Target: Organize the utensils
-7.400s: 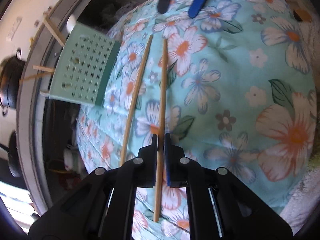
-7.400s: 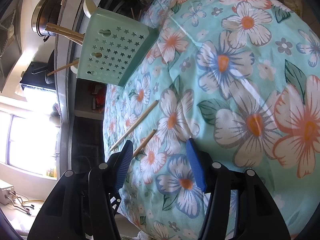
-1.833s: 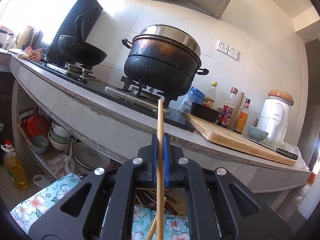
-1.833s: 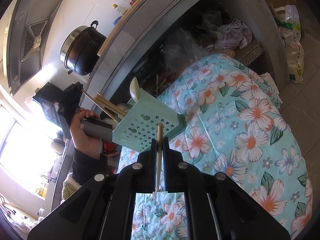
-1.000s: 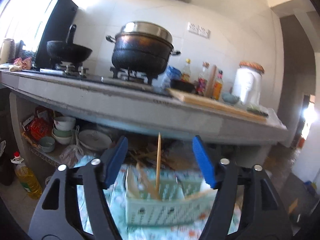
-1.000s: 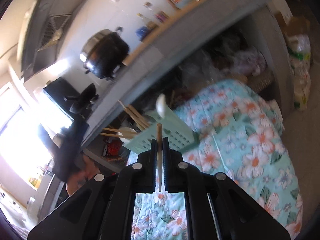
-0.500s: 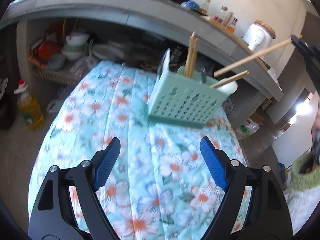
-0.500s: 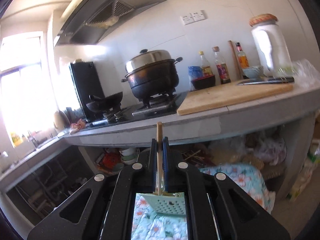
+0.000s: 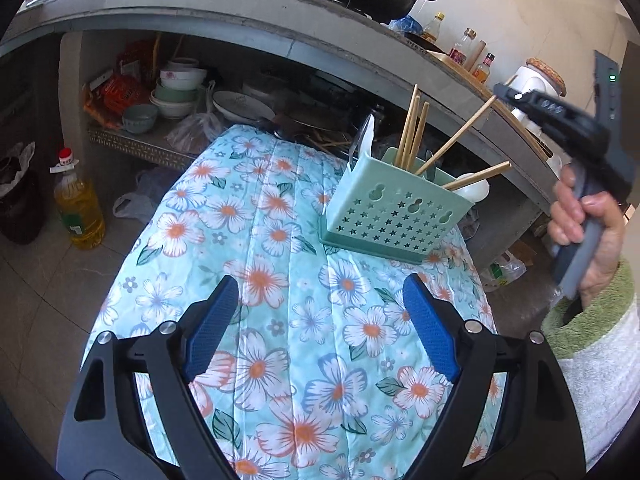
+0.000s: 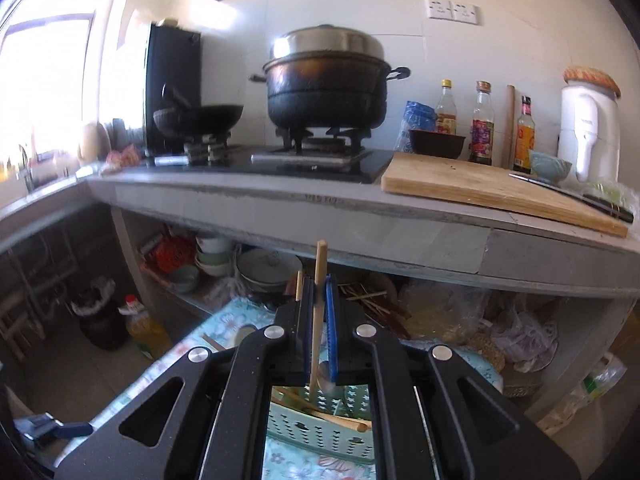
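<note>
Overhead, chopstick clamped between right jaws above holder.

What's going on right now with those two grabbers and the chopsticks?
Left gripper open, empty, jaws just widened. Right gripper shut on chopstick, its tip in the green holder. Nothing in the way.

Both wrist views sharing caddy

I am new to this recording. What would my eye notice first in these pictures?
First, the mint-green caddy standing on the flowered cloth, with chopsticks fanning out of it. Next, the right claw, shut on one chopstick above the caddy. Behind, a big black pot sits on the stove.
</note>
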A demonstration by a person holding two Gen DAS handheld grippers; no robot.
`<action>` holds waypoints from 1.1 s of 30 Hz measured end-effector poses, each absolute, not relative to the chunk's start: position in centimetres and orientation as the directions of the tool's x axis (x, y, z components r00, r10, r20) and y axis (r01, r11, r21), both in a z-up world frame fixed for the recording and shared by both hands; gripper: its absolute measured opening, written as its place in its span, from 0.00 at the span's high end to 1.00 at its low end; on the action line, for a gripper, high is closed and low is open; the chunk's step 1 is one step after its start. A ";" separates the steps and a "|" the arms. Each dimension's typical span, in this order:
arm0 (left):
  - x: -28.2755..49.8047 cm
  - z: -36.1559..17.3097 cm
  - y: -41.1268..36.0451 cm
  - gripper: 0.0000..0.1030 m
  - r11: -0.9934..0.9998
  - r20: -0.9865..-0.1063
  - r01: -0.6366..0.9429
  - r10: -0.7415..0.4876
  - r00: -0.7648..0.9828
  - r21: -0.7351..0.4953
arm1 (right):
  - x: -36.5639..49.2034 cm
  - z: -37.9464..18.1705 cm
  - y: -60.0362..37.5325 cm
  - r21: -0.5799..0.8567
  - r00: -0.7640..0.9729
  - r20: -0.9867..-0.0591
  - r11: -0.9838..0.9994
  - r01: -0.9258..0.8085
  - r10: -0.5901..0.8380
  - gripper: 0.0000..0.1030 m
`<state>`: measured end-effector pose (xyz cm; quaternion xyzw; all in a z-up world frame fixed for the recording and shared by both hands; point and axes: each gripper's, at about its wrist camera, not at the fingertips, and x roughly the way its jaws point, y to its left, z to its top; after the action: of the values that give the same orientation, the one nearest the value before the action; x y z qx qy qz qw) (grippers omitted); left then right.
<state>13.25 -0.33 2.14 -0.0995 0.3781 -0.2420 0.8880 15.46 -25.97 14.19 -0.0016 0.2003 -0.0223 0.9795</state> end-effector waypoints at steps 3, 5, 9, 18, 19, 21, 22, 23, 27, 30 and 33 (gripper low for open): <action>13.1 2.3 -0.6 0.20 0.866 -0.626 0.362 -0.500 0.599 -0.346 | 16.1 12.5 -24.5 -0.103 0.903 -0.424 0.994 0.025 -0.067 0.93; 13.0 2.3 -0.8 0.19 0.868 -0.628 0.368 -0.495 0.600 -0.333 | 16.2 11.8 -24.3 -0.111 0.890 -0.451 0.994 0.016 -0.065 0.91; 12.8 2.4 -1.4 0.17 0.871 -0.631 0.383 -0.488 0.603 -0.308 | 14.5 12.7 -25.7 -0.001 0.903 -0.429 1.000 -0.003 0.002 0.65; 12.2 3.5 -3.3 0.09 0.865 -0.599 0.439 -0.489 0.634 -0.241 | 5.8 13.9 -29.5 0.244 0.938 -0.346 0.967 0.067 0.022 0.45; 12.1 3.7 -3.7 0.08 0.869 -0.597 0.443 -0.480 0.643 -0.222 | 5.2 13.4 -29.6 0.252 0.935 -0.354 0.965 0.076 0.018 0.38; 12.0 3.9 -4.3 0.08 0.876 -0.597 0.445 -0.461 0.657 -0.186 | 3.4 11.6 -29.2 0.253 0.921 -0.388 0.959 0.130 -0.022 0.30; 11.9 3.9 -4.6 0.08 0.879 -0.595 0.447 -0.451 0.665 -0.167 | 2.6 10.5 -28.8 0.236 0.908 -0.414 0.956 0.173 -0.062 0.25; 11.8 4.0 -4.9 0.08 0.882 -0.592 0.447 -0.443 0.674 -0.150 | 2.1 9.8 -28.4 0.216 0.897 -0.431 0.954 0.208 -0.098 0.21; 11.4 4.4 -5.7 0.08 0.889 -0.571 0.443 -0.423 0.703 -0.114 | 1.1 6.6 -27.1 0.149 0.840 -0.502 0.936 0.320 -0.207 0.12; 11.3 4.8 -6.5 0.08 0.905 -0.556 0.420 -0.383 0.737 -0.066 | 1.3 4.9 -26.4 0.120 0.796 -0.551 0.920 0.374 -0.252 0.09; 11.4 5.1 -7.1 0.08 0.927 -0.552 0.375 -0.312 0.773 0.001 | 1.3 4.1 -25.8 0.081 0.764 -0.577 0.911 0.405 -0.288 0.06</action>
<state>11.36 -7.13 5.08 0.0556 0.2829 -0.1827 0.9399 1.30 -25.84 4.09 0.1006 0.2891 -0.1856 0.9337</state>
